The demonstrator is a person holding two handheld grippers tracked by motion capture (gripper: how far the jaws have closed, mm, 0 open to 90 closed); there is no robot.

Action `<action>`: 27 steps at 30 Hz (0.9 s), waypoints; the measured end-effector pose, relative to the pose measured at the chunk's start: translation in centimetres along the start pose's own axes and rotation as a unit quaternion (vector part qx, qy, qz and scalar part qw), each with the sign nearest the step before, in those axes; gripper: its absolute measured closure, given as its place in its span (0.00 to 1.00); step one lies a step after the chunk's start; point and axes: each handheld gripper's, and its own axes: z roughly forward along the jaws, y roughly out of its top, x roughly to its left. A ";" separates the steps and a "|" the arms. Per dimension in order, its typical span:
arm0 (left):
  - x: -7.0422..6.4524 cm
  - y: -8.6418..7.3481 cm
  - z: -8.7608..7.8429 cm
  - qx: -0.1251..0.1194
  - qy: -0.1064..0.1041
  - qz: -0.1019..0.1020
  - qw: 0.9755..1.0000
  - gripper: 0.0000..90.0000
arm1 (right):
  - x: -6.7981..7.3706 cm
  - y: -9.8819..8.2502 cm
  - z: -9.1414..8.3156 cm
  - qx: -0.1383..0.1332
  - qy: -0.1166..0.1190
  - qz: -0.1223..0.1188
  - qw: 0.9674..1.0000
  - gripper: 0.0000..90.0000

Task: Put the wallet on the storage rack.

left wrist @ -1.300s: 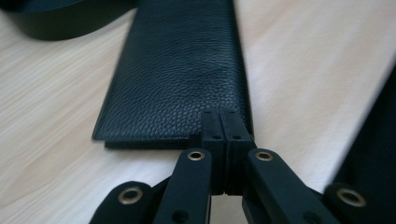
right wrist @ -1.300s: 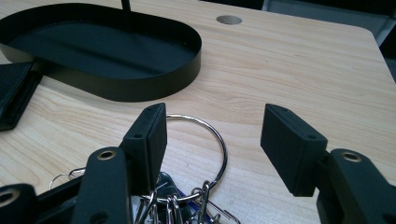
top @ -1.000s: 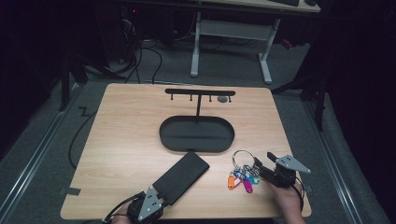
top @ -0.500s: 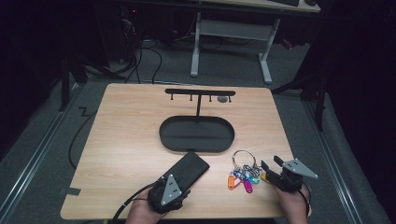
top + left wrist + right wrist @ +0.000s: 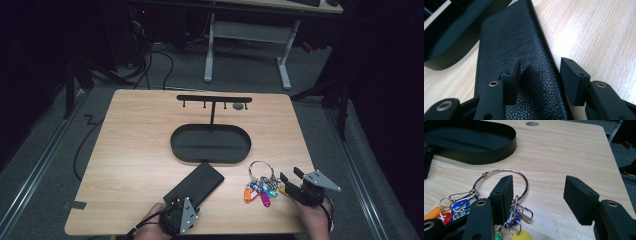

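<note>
Left gripper (image 5: pixel 537 75) jaws have just been opening, straddling the wallet's (image 5: pixel 514 47) right edge without pinching; soft, grippy leather, so clamp that edge; right gripper (image 5: pixel 537 195) wide, empty.

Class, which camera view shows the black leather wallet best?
The left gripper view: the wallet lies close up, its grain clear, between the open jaws. The high view shows its whole outline, small and dark. The right gripper view catches just a corner at the edge.
</note>
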 end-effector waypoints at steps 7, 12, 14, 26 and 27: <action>0.0 -0.2 -0.5 -0.002 0.007 0.014 1.000 0.76 | 0.1 0.1 0.0 -0.002 0.003 -0.002 1.000 0.46; 0.3 -0.3 -0.8 -0.006 0.008 0.004 1.000 0.86 | -0.1 0.2 0.0 -0.005 0.004 0.004 1.000 0.46; 0.5 -0.3 -1.0 -0.012 0.008 -0.003 1.000 0.89 | -0.1 0.2 -0.1 -0.005 0.005 0.005 1.000 0.46; 3.4 -0.6 -3.6 -0.086 -0.005 -0.100 0.991 0.91 | -0.2 0.2 0.0 -0.005 0.006 0.006 1.000 0.46; 3.7 -0.6 -3.9 -0.095 -0.006 -0.110 0.989 0.91 | -0.2 0.2 0.0 -0.006 0.006 0.006 1.000 0.46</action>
